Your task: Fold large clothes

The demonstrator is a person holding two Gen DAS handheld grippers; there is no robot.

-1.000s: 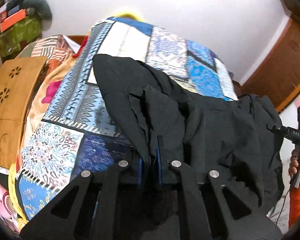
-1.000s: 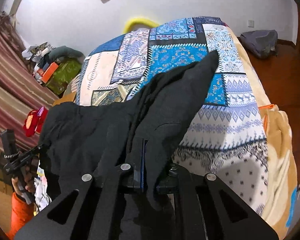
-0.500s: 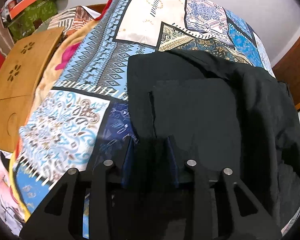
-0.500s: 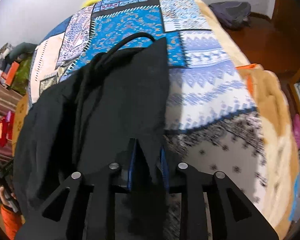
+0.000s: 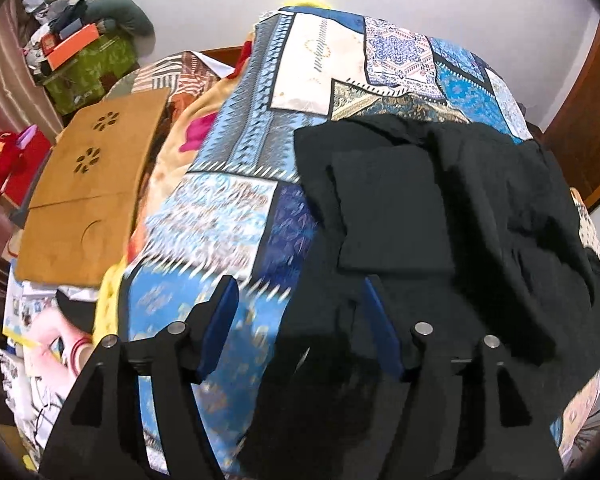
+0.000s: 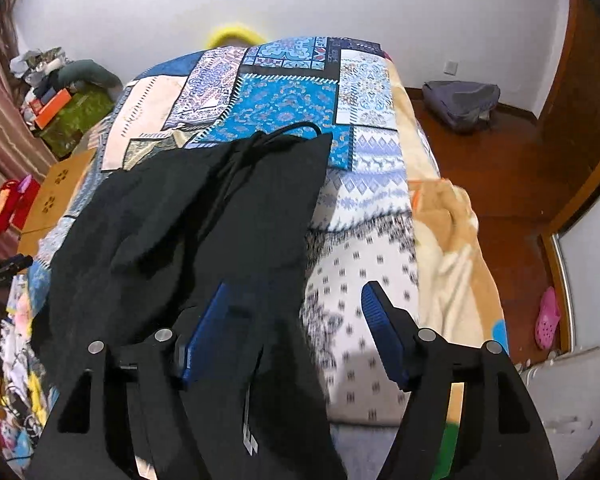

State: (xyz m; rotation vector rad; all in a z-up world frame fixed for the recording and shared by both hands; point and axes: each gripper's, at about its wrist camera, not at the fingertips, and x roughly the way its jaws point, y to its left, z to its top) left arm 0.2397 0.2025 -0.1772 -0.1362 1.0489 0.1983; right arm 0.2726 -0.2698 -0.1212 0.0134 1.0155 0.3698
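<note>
Black garment (image 5: 440,208), soft matte fabric, lies spread on the patchwork bedspread (image 5: 228,216) — a quilt of blue, white and cream printed panels, geometric and floral. Garment is partly doubled: a squarish flat panel sits on top near its left side, heavier creased folds bunch toward the right. From the right wrist view the same garment (image 6: 204,216) shows as a long tapering shape with a straight right edge, and a thin black cord (image 6: 296,127) loops at its far end.

Left gripper (image 5: 300,312): jaws spread wide, nothing between them; blue ribbed pads on black angular fingers. It hovers at the near left edge of the cloth, one pad over the quilt, the other over black fabric.

Right gripper (image 6: 296,312): likewise released and wide apart, left pad over the garment, right pad over white dotted quilt.

A flat wooden board (image 5: 84,192) with flower-shaped cutouts lies beside the bed. Beige fleece blanket (image 6: 452,248) bunches along the bed's right side. Pink clog (image 6: 548,316) on the red-brown floor.
</note>
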